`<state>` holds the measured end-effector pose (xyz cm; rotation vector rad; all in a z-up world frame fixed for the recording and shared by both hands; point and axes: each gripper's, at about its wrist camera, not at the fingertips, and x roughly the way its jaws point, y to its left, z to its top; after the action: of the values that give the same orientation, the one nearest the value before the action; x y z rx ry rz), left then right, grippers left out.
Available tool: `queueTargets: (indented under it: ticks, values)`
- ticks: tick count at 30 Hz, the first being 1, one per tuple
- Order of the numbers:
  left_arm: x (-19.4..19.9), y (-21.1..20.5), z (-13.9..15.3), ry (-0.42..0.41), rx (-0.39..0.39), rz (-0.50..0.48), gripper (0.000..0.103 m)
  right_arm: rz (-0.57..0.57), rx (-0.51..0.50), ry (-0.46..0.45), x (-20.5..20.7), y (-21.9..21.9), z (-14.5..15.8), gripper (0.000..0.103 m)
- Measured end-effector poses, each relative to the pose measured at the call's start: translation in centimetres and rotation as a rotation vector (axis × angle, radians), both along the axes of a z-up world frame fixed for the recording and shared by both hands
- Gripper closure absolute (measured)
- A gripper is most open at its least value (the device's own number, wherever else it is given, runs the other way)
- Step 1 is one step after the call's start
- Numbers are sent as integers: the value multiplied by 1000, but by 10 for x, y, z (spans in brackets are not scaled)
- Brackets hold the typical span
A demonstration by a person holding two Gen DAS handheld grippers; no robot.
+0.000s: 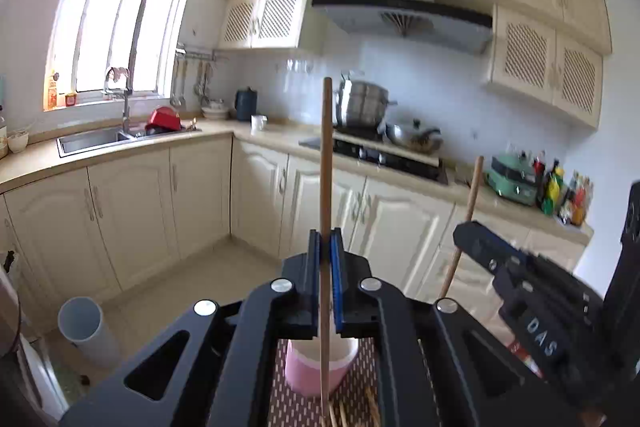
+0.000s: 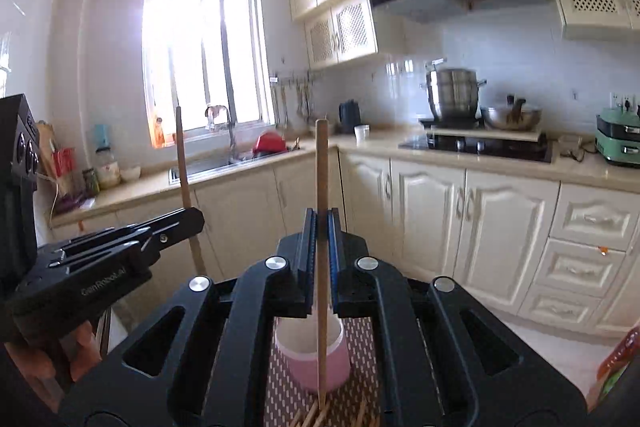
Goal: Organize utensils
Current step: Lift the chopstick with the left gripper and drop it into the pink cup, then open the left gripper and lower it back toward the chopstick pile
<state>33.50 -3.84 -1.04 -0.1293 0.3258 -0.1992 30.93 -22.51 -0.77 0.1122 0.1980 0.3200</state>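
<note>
Left tongs (image 1: pixel 325 247) and right tongs (image 2: pixel 321 227) are each clenched on an upright chopstick (image 1: pixel 326 155) (image 2: pixel 321 163), held above the pink cup (image 1: pixel 316 367).

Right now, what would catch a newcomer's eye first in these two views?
Each hand-held gripper clamps one upright wooden chopstick: the left hand-held gripper holds the left chopstick, the right hand-held gripper the right chopstick. Below them stands a pink cup on a patterned mat, more chopsticks lying beside it.

Both wrist views face level across the kitchen, sharing the stove (image 1: pixel 384 151).
</note>
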Motion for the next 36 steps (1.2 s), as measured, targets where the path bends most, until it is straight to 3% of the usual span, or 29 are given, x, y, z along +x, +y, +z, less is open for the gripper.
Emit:
queueTargets:
  ticks: [5, 11, 25, 26, 28, 36]
  values:
    - [23, -1, 6, -51, -54, 12, 97, 5, 34, -56, 14, 5, -1, 97]
    - [46, -11, -12, -45, -38, 27, 97, 7, 39, -100, 35, 12, -13, 97]
    - [78, -8, -74, 125, 34, 6, 97, 40, 33, 71, 51, 10, -63, 96]
    - [78, -6, -75, 136, 37, 10, 95, 36, 31, 78, 50, 10, -63, 96]
    - [75, -2, -78, 153, 35, 13, 67, 34, 28, 86, 46, 8, -62, 96]
    - [50, 15, -74, 151, 52, 52, 56, 18, 17, 108, 31, 3, -56, 96]
